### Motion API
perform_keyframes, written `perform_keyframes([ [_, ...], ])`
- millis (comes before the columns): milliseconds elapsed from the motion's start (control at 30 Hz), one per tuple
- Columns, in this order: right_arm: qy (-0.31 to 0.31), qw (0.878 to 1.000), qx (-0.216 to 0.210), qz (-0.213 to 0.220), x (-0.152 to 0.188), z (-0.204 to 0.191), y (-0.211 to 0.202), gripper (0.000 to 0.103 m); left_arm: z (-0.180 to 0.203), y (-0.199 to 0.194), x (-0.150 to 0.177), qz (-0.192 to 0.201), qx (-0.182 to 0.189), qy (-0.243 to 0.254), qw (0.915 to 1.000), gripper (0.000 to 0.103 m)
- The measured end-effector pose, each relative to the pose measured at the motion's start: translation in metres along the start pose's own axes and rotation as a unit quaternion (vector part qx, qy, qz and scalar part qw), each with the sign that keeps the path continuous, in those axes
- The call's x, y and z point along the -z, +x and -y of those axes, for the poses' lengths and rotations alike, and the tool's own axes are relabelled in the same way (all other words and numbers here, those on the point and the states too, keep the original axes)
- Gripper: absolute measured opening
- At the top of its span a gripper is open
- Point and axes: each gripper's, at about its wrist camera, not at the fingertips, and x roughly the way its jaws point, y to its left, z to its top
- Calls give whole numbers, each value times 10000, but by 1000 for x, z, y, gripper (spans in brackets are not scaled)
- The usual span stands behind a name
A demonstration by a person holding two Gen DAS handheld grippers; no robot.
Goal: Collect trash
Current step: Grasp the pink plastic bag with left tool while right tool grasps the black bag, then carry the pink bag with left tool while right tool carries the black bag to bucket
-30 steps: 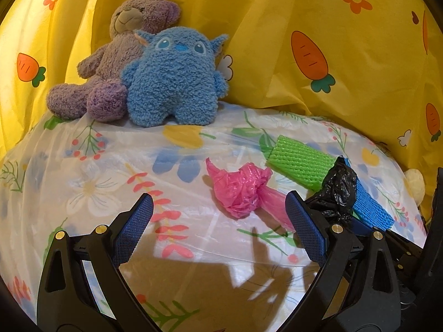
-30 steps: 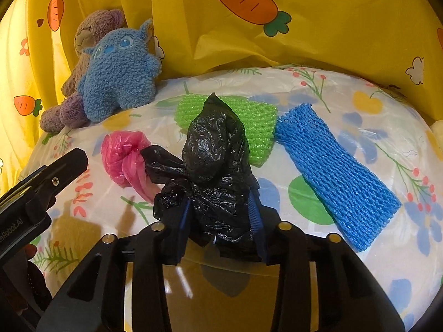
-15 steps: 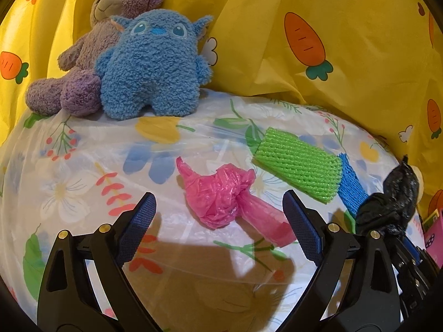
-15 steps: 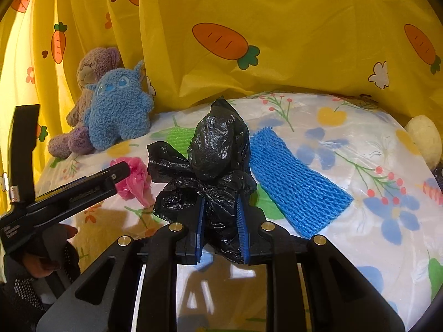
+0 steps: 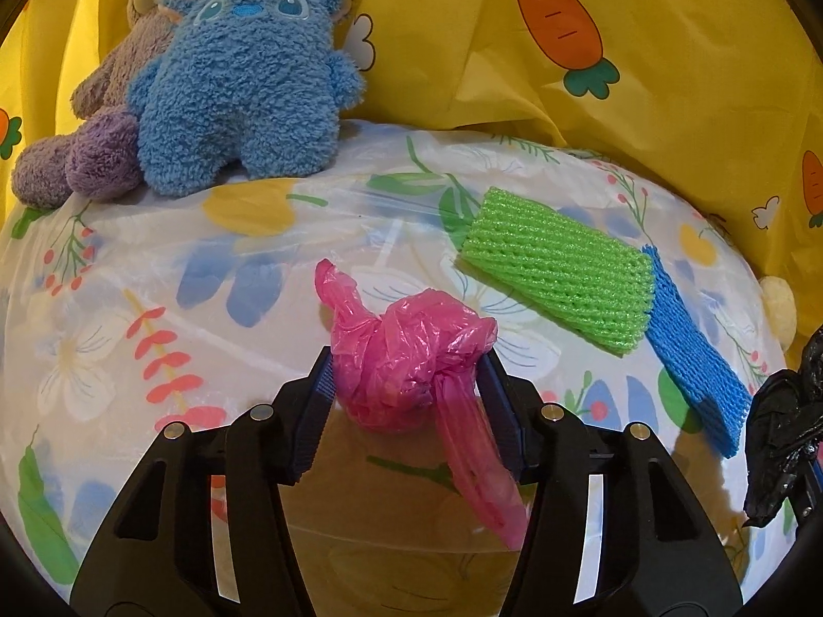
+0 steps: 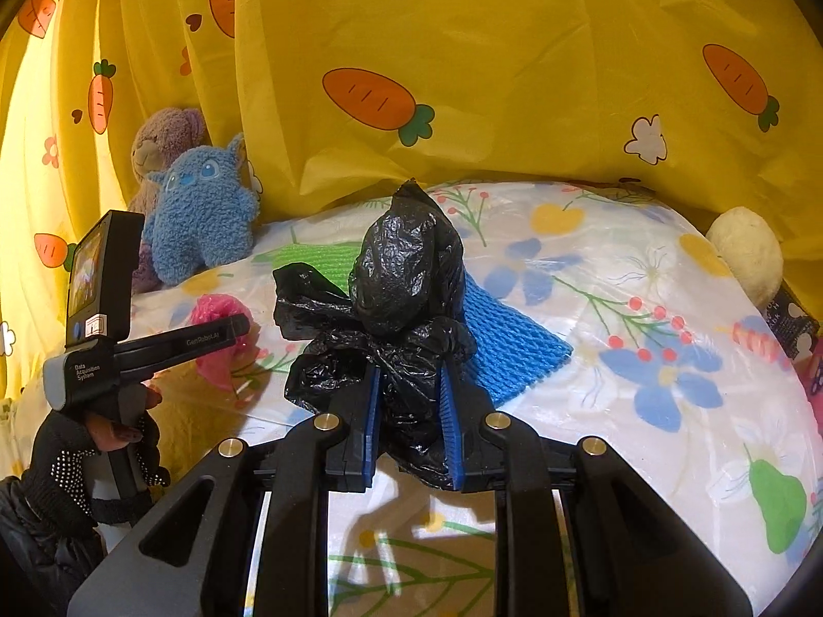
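A crumpled pink plastic bag [image 5: 406,360] lies on the floral table cover [image 5: 154,308]. My left gripper [image 5: 406,357] straddles it, its jaws closing, and both blue pads touch the bag's sides; a tail of the bag trails toward the camera. A knotted black plastic bag [image 6: 406,277] is held up off the table by my right gripper [image 6: 409,367], which is shut on its lower part. That black bag [image 5: 787,421] shows at the right edge of the left wrist view. In the right wrist view the left gripper [image 6: 226,329] reaches over the pink bag [image 6: 216,308].
A green foam net [image 5: 555,277] and a blue foam net [image 5: 689,360] lie side by side right of the pink bag. A blue plush [image 5: 242,87] and a purple bear [image 5: 92,144] sit at the back left against a yellow carrot curtain [image 6: 463,77]. A cream ball [image 6: 751,252] rests far right.
The left gripper moved forward over the pink bag and narrowed from wide open until its pads met the bag. The right gripper drew back to the right with the black bag.
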Motion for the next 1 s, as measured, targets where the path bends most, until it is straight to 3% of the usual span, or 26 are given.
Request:
perform_keyframes([
  [200, 66, 10000, 46, 32, 2, 4, -6, 22, 2, -3, 1, 56, 155, 58, 9998, 44],
  [667, 226, 9992, 159, 303, 8, 25, -44, 22, 27, -51, 9, 556, 397, 384, 9969, 43],
  [1000, 506, 9968, 346, 517, 19, 55, -83, 22, 96, -108, 36, 867, 1144, 1045, 9841, 43],
])
